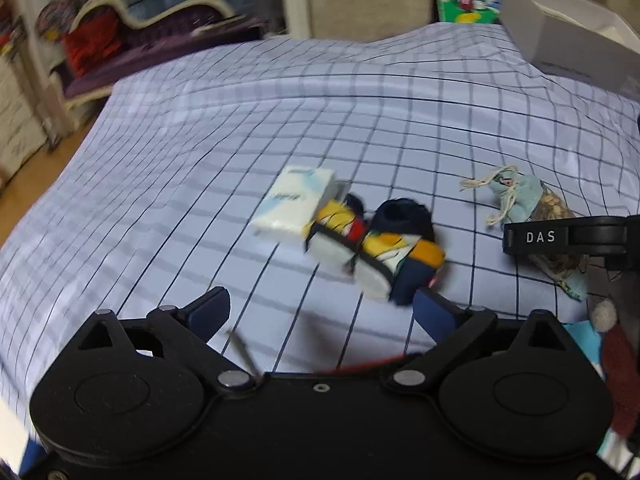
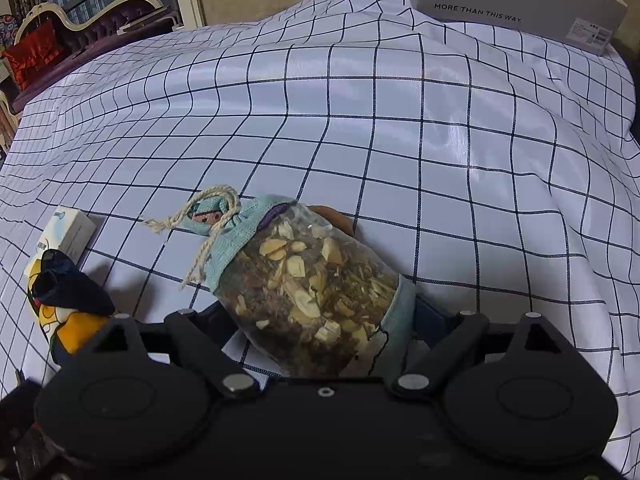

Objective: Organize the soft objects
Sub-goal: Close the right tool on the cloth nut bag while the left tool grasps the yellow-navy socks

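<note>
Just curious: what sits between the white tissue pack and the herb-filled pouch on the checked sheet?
The colourful rolled socks lie between the tissue pack and the pouch, seen in the left wrist view.

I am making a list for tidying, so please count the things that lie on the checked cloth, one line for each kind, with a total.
Tissue pack: 1
Colourful sock bundles: 2, as far as the blurred left wrist view lets me tell
Herb pouch with a string: 1
Grey cardboard box: 1
Total: 5 on the checked cloth
</note>
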`<state>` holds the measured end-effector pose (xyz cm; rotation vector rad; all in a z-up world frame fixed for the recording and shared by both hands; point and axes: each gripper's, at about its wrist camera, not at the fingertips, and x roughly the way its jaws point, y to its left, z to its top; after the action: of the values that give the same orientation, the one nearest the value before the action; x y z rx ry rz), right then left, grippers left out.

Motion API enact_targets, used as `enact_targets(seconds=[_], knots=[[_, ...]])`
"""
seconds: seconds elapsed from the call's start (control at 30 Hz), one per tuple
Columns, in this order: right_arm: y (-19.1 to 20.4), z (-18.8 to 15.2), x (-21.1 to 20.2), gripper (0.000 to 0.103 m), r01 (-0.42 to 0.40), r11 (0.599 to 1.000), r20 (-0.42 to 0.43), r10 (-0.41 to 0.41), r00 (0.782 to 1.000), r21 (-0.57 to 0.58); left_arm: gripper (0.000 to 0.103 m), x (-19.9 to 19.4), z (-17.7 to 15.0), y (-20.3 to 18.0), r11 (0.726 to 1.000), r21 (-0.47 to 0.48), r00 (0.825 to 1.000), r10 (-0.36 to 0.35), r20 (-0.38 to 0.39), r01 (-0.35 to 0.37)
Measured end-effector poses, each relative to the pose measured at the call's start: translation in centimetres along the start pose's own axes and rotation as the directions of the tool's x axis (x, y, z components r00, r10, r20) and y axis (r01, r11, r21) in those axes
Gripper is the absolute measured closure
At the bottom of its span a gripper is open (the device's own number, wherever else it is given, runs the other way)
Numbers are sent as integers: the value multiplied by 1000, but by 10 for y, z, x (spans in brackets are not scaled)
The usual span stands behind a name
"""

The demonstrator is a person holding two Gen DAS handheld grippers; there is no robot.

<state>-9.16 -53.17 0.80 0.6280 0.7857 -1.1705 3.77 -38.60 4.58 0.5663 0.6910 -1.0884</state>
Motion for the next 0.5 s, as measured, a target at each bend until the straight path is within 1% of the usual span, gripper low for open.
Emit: enact_targets(seconds=[0.07,0.13,0.2,0.33,0.5], knots=[[0,0,0,11,-2,1000,0,2,1000,-3,7,7,3,-3,999,25,999,-37,-7,37],[-1,0,1,10,-8,1000,-2,8,1000,-2,7,11,8,-5,998,32,999,-48,-2,48],[-3,0,1,9,-15,1000,-4,15,1000,3,3,15,13,-5,997,21,998,-68,4,68],[-4,0,1,8,-25,1000,-6,25,1000,7,3,31,23,-8,996,-5,996,-84,-24,84],[-7,0,1,7,-37,999,-8,37,999,13,3,47,29,-11,993,-32,991,-113,-67,111]])
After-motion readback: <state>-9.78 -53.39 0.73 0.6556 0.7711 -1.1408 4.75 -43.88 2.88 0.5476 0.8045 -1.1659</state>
